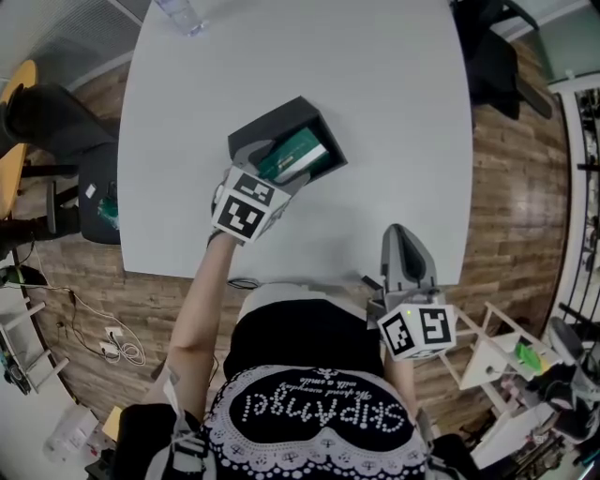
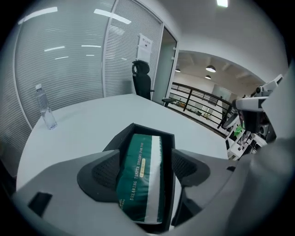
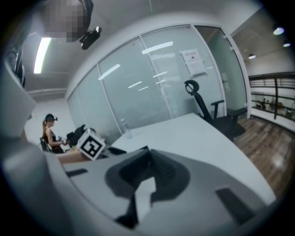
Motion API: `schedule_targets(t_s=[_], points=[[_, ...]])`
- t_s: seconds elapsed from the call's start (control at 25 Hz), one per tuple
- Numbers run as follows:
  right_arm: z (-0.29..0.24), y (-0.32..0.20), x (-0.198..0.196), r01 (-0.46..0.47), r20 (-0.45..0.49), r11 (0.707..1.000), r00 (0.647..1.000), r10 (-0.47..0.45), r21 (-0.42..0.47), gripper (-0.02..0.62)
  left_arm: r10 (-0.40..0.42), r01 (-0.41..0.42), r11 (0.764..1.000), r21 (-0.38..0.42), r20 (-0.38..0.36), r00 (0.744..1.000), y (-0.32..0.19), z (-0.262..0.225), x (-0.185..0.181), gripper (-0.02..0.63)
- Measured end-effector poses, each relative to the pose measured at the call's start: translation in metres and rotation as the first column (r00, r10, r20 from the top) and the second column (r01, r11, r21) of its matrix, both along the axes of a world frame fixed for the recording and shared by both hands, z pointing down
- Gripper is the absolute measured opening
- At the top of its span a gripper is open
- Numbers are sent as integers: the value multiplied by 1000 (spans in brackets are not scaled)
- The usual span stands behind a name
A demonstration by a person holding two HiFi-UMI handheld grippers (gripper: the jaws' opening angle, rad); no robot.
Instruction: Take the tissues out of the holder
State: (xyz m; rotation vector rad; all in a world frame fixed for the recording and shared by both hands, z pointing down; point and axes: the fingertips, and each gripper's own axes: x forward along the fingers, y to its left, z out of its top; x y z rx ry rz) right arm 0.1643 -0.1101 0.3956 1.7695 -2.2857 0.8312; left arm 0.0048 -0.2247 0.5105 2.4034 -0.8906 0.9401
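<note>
A green and white tissue pack [image 1: 292, 155] [image 2: 140, 179] lies in a black box-shaped holder [image 1: 272, 127] [image 2: 138, 129] near the middle of the white table [image 1: 375, 112]. My left gripper [image 1: 274, 167] [image 2: 146, 159] reaches over the holder's near end, jaws spread wide on either side of the pack. The right-hand pad stands off beside the holder's wall, so the pack is not squeezed. My right gripper [image 1: 401, 234] [image 3: 147, 166] hovers at the table's front edge, well right of the holder, with its jaws together and nothing in them.
A clear water bottle [image 1: 183, 14] [image 2: 46, 108] [image 3: 124, 126] stands at the table's far side. Black office chairs [image 1: 56, 122] [image 2: 143, 80] [image 3: 203, 106] sit around the table. Glass partition walls lie beyond. A small white stand [image 1: 497, 361] is on the floor at the right.
</note>
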Motion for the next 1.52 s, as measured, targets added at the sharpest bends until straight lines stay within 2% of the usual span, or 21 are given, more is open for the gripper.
schedule_targets(t_s=[0.24, 0.44, 0.84, 1.04, 1.52], points=[[5, -2, -2, -1, 4, 1000, 1000, 1, -13, 35, -7, 10, 999, -43, 49, 999, -2, 17, -4, 355], [6, -5, 0, 4, 8, 1000, 1000, -4, -17, 35, -29, 33, 996, -78, 53, 998, -3, 26, 2, 357], [6, -10, -4, 13, 4, 1000, 1000, -13, -21, 35, -64, 83, 990, -111, 164, 984, -8, 43, -2, 356], [6, -12, -10, 26, 10, 999, 1000, -26, -20, 35, -66, 91, 988, -124, 189, 980, -11, 48, -5, 356], [6, -11, -9, 18, 8, 1000, 1000, -18, -24, 35, -31, 62, 986, -155, 195, 980, -6, 49, -1, 345]])
